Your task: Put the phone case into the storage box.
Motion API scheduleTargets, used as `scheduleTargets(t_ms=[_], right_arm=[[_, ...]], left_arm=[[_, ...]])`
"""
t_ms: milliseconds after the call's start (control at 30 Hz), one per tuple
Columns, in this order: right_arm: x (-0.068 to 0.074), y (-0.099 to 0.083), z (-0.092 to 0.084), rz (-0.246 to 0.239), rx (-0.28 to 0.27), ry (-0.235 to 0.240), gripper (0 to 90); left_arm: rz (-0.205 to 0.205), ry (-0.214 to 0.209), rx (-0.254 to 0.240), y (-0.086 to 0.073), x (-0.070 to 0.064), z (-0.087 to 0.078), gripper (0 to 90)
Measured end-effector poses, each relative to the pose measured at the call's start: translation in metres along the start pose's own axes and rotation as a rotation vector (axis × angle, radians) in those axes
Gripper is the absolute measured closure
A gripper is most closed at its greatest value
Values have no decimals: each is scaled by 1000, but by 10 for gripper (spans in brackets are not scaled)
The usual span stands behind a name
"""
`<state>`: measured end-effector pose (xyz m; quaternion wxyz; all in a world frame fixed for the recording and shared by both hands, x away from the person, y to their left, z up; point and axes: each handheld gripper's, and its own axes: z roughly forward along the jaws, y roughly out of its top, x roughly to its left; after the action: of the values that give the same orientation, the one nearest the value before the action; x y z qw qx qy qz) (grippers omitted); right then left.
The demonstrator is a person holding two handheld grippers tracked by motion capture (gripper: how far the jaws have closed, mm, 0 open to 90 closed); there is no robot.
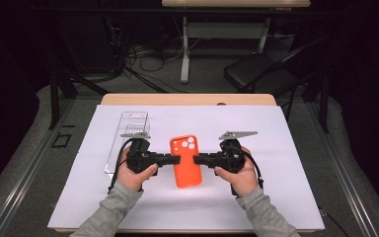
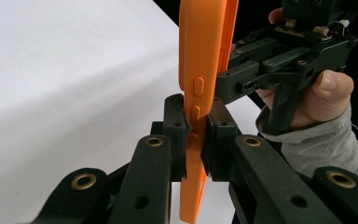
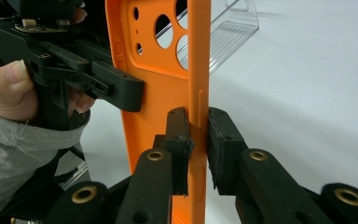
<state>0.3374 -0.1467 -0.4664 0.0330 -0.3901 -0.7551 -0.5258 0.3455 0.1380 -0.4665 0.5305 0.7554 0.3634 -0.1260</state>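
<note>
While gripped: orange phone case (image 1: 185,161), camera cutouts.

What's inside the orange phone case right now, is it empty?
The orange phone case looks empty: its textured inner back is bare, and the clear plastic box shows through the camera cutouts. Black jaws cover a small stretch of each side edge, and the lower end is cut off.

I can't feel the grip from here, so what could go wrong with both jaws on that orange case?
1. The orange phone case is an empty shell pinched only at its side edges by the left gripper and the right gripper; it may flex or pop out.
2. Pulling the hands apart could stretch or tear its thin rim.
3. The clear plastic box lies just behind the left gripper; a backward swing could knock it.
</note>
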Motion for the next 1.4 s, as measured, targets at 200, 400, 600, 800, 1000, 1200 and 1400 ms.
scheduleTargets(t_ms=[200,400,600,800,1000,1200,1400], right_arm=[[-3,0,0,15,-1,13,813],[-4,-1,0,8,2,19,820],[-5,-1,1,9,2,22,822],[-4,-1,0,3,-1,20,824],[-3,-1,0,-5,-5,17,826],[-2,-2,0,-13,-5,2,828],[-1,-2,0,5,0,2,828]], left_arm=[[0,1,-1,0,0,0,819],[-2,-2,-2,0,1,-1,818],[-3,-1,-2,0,1,-1,818],[-2,-1,-4,0,1,-1,817],[-3,-3,-4,0,2,-1,815],[-6,-1,-1,0,4,0,811],[-12,-3,-3,0,4,0,806]])
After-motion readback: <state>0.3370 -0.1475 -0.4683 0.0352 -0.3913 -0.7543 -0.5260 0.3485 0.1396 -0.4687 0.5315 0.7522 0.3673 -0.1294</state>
